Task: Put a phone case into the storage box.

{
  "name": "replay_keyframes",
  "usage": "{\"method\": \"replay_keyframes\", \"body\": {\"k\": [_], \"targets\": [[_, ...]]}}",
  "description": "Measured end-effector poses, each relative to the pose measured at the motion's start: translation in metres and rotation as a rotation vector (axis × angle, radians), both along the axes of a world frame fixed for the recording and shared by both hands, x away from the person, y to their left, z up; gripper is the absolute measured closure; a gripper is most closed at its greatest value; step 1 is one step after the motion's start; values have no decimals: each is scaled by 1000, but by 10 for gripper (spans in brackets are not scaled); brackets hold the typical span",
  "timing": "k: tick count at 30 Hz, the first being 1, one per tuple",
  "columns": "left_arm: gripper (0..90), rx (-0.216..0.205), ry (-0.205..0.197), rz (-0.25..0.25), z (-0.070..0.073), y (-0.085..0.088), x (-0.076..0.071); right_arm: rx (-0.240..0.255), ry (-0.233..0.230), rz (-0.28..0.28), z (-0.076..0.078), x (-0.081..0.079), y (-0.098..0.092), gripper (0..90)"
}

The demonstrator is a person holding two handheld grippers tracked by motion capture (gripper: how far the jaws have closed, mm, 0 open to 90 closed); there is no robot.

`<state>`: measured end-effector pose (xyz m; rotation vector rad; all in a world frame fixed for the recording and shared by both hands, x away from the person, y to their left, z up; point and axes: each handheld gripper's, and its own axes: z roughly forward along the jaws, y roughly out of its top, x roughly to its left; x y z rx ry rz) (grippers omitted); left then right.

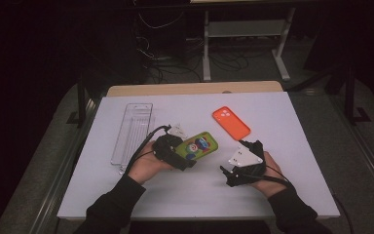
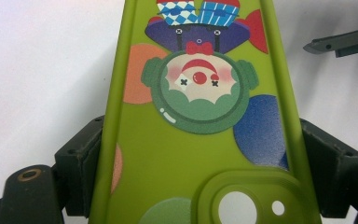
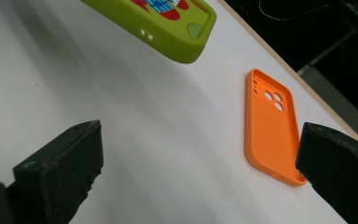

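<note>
Gripping the green phone case [image 2: 186, 140] by its two long edges, the left gripper [image 1: 181, 157] has its fingers [image 2: 81, 161] clamped on the camera-cutout end, one finger pressed to each side. The case's printed back, a clown figure among coloured discs, faces up, and its free end reaches away from these fingers toward the middle of the white counter [image 1: 282, 122]; in the right gripper view that end seems to hang a little above the surface. The right gripper [image 1: 230, 175] rests low by the near edge with its fingers [image 3: 60, 168] spread wide apart and nothing between them. Beyond those open fingers lies the orange phone case [image 3: 270, 130], hollow side up, flat on the counter, its nearer end just beside the right-hand finger in that view and well apart from the green case. On the far side of the left gripper from the cases lies a clear plastic tray [image 1: 132, 131].
</note>
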<state>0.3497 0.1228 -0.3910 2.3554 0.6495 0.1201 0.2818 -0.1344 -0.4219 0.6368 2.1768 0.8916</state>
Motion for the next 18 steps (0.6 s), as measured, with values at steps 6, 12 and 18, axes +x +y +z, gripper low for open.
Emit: {"method": "replay_keyframes", "body": {"k": [6,12,18], "targets": [[155,-9,4,7,-1,-1,-1,-70,-50,14,-2,-2,3,0],[155,-12,4,9,-1,-1,-1,-170,-151,30,-1,-6,8,0],[155,-11,5,9,-1,-1,-1,-225,-225,52,-2,-10,14,0]]}}
